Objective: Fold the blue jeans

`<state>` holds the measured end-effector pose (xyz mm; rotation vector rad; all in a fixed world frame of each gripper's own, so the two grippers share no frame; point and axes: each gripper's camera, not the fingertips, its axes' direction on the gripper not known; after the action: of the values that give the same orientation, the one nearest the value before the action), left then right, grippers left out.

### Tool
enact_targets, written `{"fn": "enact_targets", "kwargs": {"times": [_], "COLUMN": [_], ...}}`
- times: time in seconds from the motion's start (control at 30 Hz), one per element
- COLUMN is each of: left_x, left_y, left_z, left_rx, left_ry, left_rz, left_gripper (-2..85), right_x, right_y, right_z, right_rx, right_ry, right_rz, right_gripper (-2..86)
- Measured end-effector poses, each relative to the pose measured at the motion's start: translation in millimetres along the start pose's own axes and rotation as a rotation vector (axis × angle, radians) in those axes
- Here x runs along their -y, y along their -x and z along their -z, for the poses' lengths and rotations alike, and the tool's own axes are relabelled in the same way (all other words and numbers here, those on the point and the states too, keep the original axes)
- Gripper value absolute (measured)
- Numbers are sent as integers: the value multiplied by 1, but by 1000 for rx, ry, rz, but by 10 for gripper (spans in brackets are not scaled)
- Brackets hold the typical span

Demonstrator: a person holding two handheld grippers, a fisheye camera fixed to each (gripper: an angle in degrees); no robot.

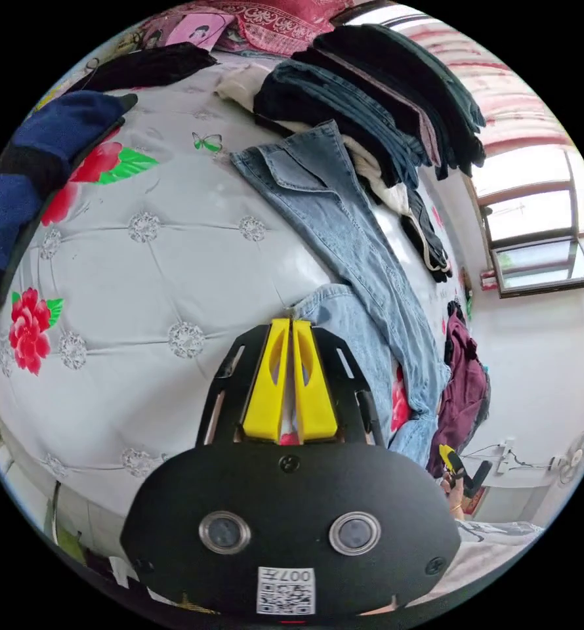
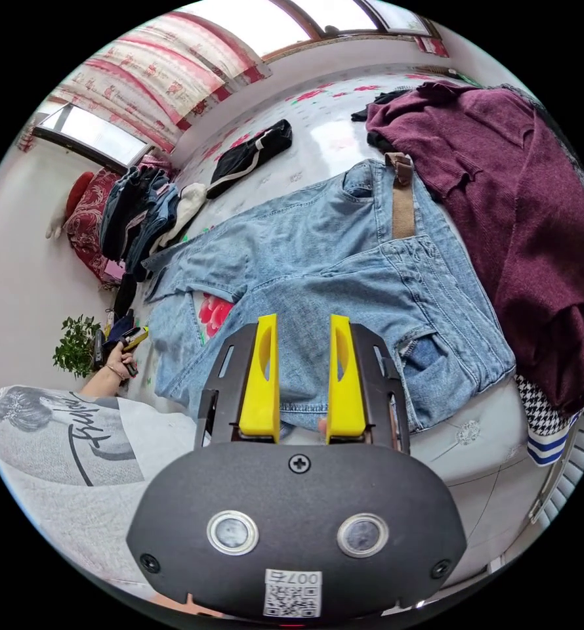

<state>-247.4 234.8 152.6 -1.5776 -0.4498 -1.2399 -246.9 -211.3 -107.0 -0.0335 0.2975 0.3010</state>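
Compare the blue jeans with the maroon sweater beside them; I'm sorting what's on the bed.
The blue jeans are light, faded denim, spread fairly flat; the maroon sweater is dark knit, lying rumpled in a heap. The jeans carry a tan belt; the sweater has none. Both lie on the floral bedspread.

Pretty bright room, daylight coming in through a window with a brown frame, one pane swung open. Red-and-cream patterned curtains hang next to it. Walls are plain white-ish. The bed is covered with a grey tufted bedspread printed with big red flowers and a butterfly. A red patterned pillow sits at the head end by the wall. There's a leafy potted plant in the corner, and a small fan mounted on the wall.
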Motion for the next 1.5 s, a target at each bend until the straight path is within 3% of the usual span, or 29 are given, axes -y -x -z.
{"fn": "enact_targets", "kwargs": {"times": [0.1,0.27,0.43,0.53,0.57,0.6,0.77,0.93,1.03,1.13,1.2,1.4,1.5], "left_x": [-37,-92,-79,-21,-1,7,-31,-68,-75,-81,-83,-114,-111], "left_y": [10,-16,-65,-46,-29,-15,13,24,31,12,3,9,2], "left_z": [87,229,261,203,174,153,105,63,37,29,24,33,64], "left_rx": [-104,-119,90,313,369,364,324,407,462,611,657,539,535], "left_ry": [-208,-548,-692,-539,-403,-304,-207,-36,94,93,158,337,196], "left_rz": [57,42,-55,3,81,115,139,94,66,-121,-198,-199,-190], "left_gripper": [-9,-9,2,43,54,61,65,61,37,-4,-7,-8,-2], "right_x": [-5,-28,-39,-41,-41,-45,-88,-102,-85,-67,-67,-120,-134], "right_y": [-10,-51,-88,-97,-99,-103,-130,-161,-178,-157,-150,-213,-220], "right_z": [3,10,6,-2,-4,-4,8,-31,-69,-96,-99,-53,-22], "right_rx": [-2,-4,53,85,86,81,-42,-259,-253,-423,-433,-402,-362], "right_ry": [-28,-61,-103,-100,-96,-94,-117,18,136,253,291,237,121], "right_rz": [-6,-80,-147,-145,-144,-147,-213,-299,-357,-203,-115,-306,-370], "right_gripper": [99,99,100,102,103,105,115,123,118,80,57,20,30]}}
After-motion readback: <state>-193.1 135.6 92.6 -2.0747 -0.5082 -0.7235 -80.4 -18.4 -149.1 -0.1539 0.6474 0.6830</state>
